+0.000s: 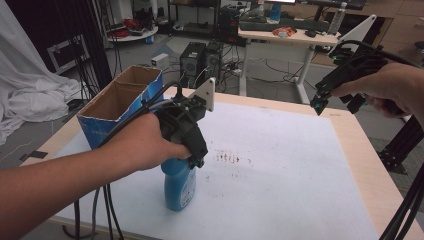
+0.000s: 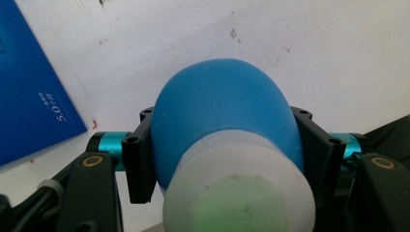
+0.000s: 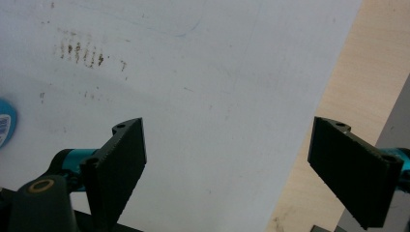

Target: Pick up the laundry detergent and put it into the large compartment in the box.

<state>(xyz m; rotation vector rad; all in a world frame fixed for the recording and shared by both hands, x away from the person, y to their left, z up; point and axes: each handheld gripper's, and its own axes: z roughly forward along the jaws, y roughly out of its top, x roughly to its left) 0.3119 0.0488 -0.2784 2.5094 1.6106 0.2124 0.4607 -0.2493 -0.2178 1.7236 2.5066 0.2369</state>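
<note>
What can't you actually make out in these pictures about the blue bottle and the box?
- Blue bottle: in the high view, the left claw and hand cover its top.
- Its label: print too small to read.
- Cardboard box: its walls hide the inside.
- Left claw view: the bottom edge cuts off the bottle's cap, which is blurred.

The blue box [image 2: 29,96] bears a white "5.0".

My left hand [image 1: 145,142] and left tongs [image 1: 196,159] cover the top of the blue bottle [image 1: 179,187]. Its white cap [image 2: 237,188] is blurred and runs off the bottom edge in my left gripper view. The print on the blue box [image 2: 29,101] is too small to read.
</note>
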